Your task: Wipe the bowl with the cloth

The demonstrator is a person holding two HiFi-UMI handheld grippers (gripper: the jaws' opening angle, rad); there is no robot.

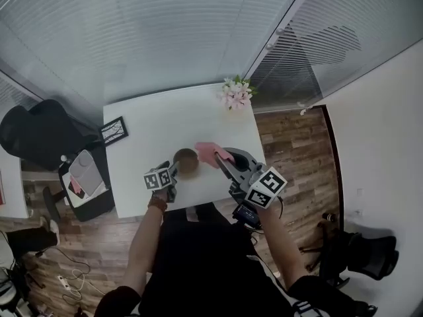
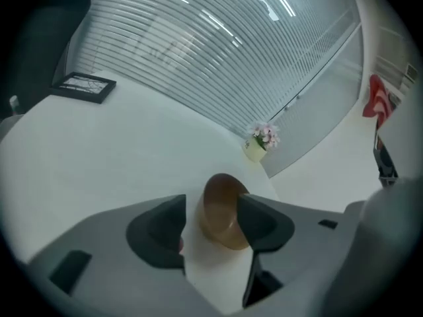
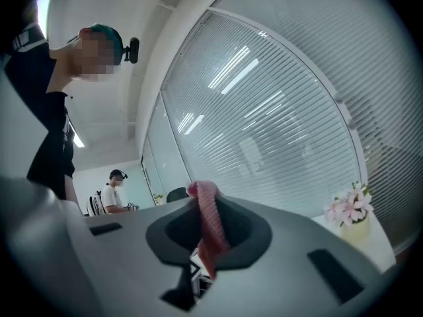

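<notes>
A brown bowl (image 1: 186,162) stands on the white table (image 1: 152,131) near its front edge. My left gripper (image 1: 177,170) is at the bowl's near left side. In the left gripper view the bowl (image 2: 221,210) sits between the spread jaws of the left gripper (image 2: 213,211). The right finger overlaps its rim and a gap shows on the left. My right gripper (image 1: 221,158) is just right of the bowl, shut on a pink cloth (image 1: 210,152). In the right gripper view the cloth (image 3: 210,226) hangs pinched between the closed jaws of the right gripper (image 3: 210,243).
A vase of pink flowers (image 1: 236,93) stands at the table's far right corner and a black picture frame (image 1: 114,131) at its left edge. A black office chair (image 1: 39,134) is left of the table. Glass walls with blinds run behind it. Another person (image 3: 114,190) stands far off.
</notes>
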